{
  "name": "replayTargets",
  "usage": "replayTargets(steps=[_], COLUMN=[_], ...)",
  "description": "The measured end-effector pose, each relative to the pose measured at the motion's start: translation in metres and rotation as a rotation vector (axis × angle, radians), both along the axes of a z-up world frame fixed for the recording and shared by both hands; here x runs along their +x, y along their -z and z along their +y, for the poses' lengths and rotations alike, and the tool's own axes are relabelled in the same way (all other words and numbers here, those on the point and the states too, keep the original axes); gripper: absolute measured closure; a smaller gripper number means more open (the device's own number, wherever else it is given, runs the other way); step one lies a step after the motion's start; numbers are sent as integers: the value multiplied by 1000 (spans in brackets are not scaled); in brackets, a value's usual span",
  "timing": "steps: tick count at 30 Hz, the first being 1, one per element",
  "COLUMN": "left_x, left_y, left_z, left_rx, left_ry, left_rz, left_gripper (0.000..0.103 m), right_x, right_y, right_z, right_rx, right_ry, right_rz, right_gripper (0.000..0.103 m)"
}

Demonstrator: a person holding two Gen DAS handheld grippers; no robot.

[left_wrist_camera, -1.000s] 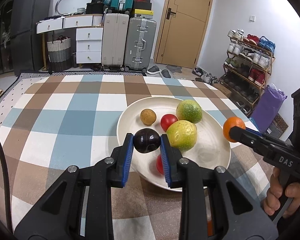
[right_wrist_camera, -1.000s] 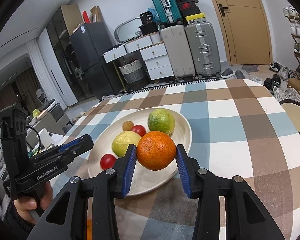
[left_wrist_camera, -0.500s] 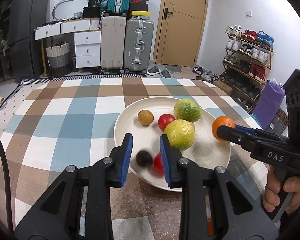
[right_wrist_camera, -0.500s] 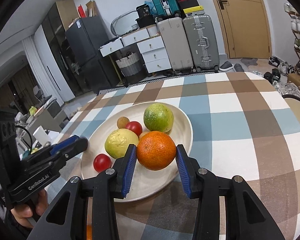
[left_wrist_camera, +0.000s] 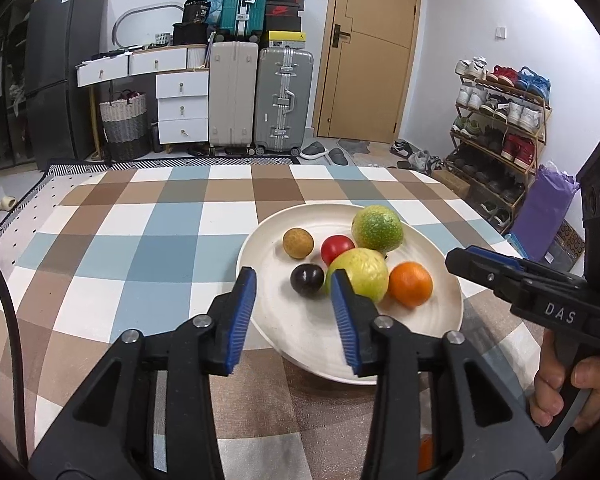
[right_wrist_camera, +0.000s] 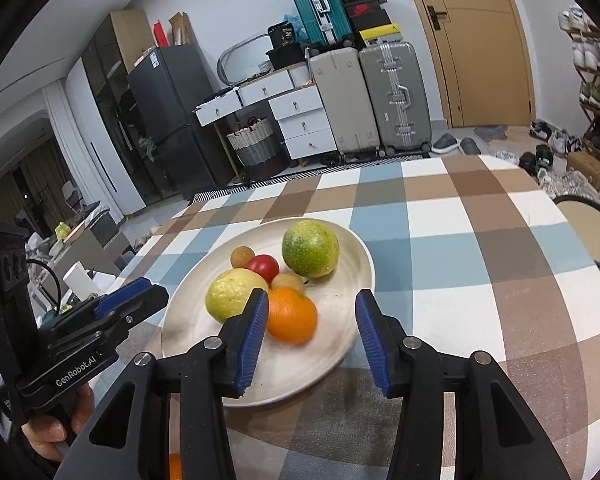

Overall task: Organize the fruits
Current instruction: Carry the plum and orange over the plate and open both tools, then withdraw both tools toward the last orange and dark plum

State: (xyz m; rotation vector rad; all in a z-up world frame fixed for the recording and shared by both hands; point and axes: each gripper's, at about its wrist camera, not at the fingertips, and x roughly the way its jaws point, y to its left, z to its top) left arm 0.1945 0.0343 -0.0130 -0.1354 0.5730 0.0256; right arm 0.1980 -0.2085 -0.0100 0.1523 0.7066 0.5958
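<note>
A cream plate on the checked tablecloth holds a dark plum, an orange, a yellow-green fruit, a green fruit, a red tomato and a small brown fruit. My left gripper is open and empty over the plate's near left rim. My right gripper is open and empty just behind the orange; it also shows in the left wrist view.
Another orange fruit lies near the table's front edge, below the grippers. A round stool stands past the table's right edge. Suitcases, drawers and a shoe rack stand beyond the table's far side.
My left gripper opened and dropped the dark plum, which rolled onto the plate. My right gripper opened and let the orange down onto the plate. Both grippers drew back slightly.
</note>
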Motion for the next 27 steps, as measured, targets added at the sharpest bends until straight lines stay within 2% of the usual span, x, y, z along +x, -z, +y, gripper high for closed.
replayTargets(steps=[1,2,4,6,7,9,11,12,15,16,19,22,27], left_x=[-1,-3,-5,-7,-7,-8,-9,-9,-13,-15,-21,-24,-32], left_y=[0,-1,-1,-2,-1,1,2,2,3,3,1,2,1], left_z=[0,0,1,2,3,4,3,2,0,0,0,-1,-2], left_rx=[3,6,7,-1,-5,-14,-12,-5,14,17,16,12,9], left_ry=[-5,-12,-22,-25,-27,-24,-23,-25,-39,-43,-44,-41,-41], left_rz=[-5,-10,-9,-7,-2,14,25,29,38,33,15,29,21], left_gripper=[57,45,33,28,22,21,21,20,8,1,1,1,1], right_x=[-1,-1,-1,-2,-2,-4,-6,-8,-11,-12,-15,-18,-27], right_y=[-1,-1,-1,0,1,1,0,-1,-3,-3,-3,-4,-6], right_z=[0,1,-1,-1,-1,-1,-1,-1,-2,-2,-4,-5,-3], right_rx=[-3,-4,-1,-10,-14,-22,-31,-36,-34,-36,-33,-23,-33], right_ry=[-2,0,7,3,0,-1,-1,-1,1,0,-2,-11,-26], right_rz=[-7,-10,-15,-3,1,-3,-10,-17,-34,-35,-37,-43,-56], right_gripper=[55,53,50,44,44,42,28,25,16,12,4,0,0])
